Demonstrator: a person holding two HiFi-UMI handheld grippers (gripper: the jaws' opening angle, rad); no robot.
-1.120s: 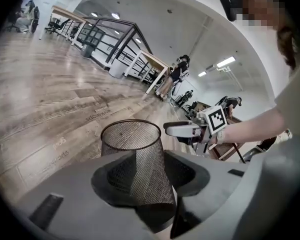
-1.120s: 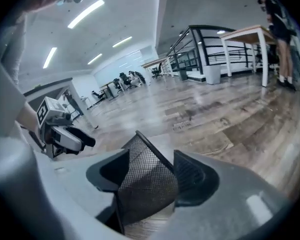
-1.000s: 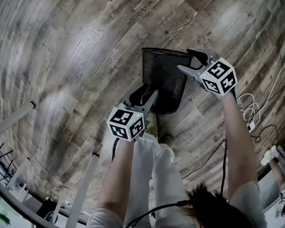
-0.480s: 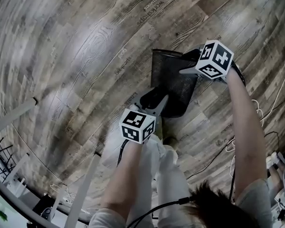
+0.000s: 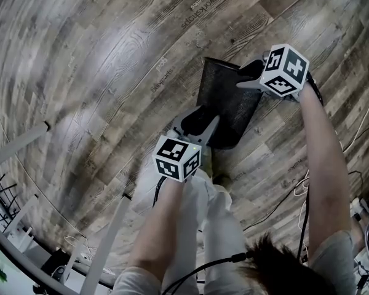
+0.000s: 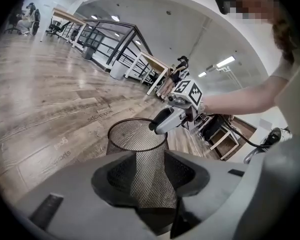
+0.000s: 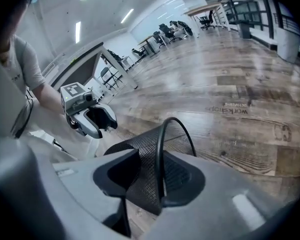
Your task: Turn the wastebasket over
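A black mesh wastebasket (image 5: 229,100) stands on the wood floor, mouth up and leaning a little. My left gripper (image 5: 200,121) is at its near lower side, and in the left gripper view (image 6: 150,179) its jaws are shut on the narrow lower part of the wastebasket (image 6: 137,134). My right gripper (image 5: 251,75) is at the far right rim. In the right gripper view (image 7: 157,176) the wire rim and wall of the wastebasket (image 7: 147,156) run between the jaws, which are closing, with a gap still on the left side.
The person's legs and shoes (image 5: 203,186) are just below the basket. Cables (image 5: 307,186) trail over the floor at the right. White table legs (image 5: 15,152) stand at the left. Desks and chairs (image 6: 140,64) line the far side of the room.
My right gripper has swung in over the basket's rim and tipped downward, and its jaws now straddle the rim and have narrowed. The left gripper keeps its hold.
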